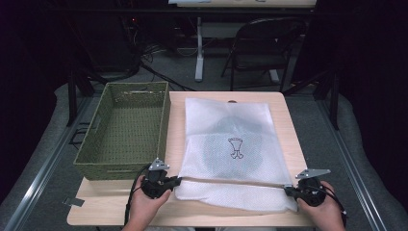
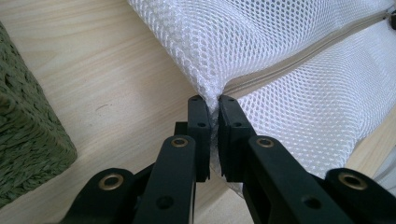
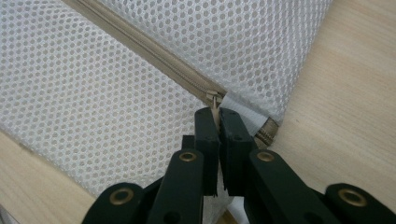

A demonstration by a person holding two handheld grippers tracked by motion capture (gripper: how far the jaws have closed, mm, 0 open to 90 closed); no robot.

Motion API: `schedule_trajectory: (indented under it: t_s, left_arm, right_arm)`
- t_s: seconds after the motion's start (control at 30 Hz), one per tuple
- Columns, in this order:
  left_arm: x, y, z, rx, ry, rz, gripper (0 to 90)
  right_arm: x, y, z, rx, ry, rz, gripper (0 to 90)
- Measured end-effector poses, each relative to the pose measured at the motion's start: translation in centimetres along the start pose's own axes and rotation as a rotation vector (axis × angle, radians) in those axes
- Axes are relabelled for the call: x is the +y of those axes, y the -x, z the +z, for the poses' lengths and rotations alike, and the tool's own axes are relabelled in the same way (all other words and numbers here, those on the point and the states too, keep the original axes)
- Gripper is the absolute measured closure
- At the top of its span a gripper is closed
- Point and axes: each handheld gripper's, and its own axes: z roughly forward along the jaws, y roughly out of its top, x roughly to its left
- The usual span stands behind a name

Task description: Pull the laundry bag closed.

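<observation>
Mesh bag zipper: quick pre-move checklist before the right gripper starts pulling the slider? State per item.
1. Right gripper shut on the zipper pull: ok, jaws closed around the tab.
2. Left gripper anchoring the mesh bag at the opposite end of the zipper: ok, jaws pinch the mesh edge.
3. Zipper line straight between the grippers: ok, high view shows it running taut across the bag.
4. Slider at the end stop, zipper closed along its length: ok by the right gripper view.
5. Grip firm enough not to slip: cannot tell.
6. Green woven basket off the pull path: ok, it sits left of the bag.
</observation>
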Motion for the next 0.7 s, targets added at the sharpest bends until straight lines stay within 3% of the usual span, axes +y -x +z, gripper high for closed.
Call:
schedule_trajectory:
  t_s: [0.3,0.7]
  left_arm:
    - [-0.36,0.01,0.35,0.01,-0.017,-0.006,83.8]
    - [-0.74,-0.1,0.77,0.02,-0.043,-0.002,80.1]
  right_arm:
    - [0.06,-0.11,0.01,0.003,0.012,0.004,86.4]
    - [0.13,-0.27,0.1,0.01,0.025,-0.001,77.7]
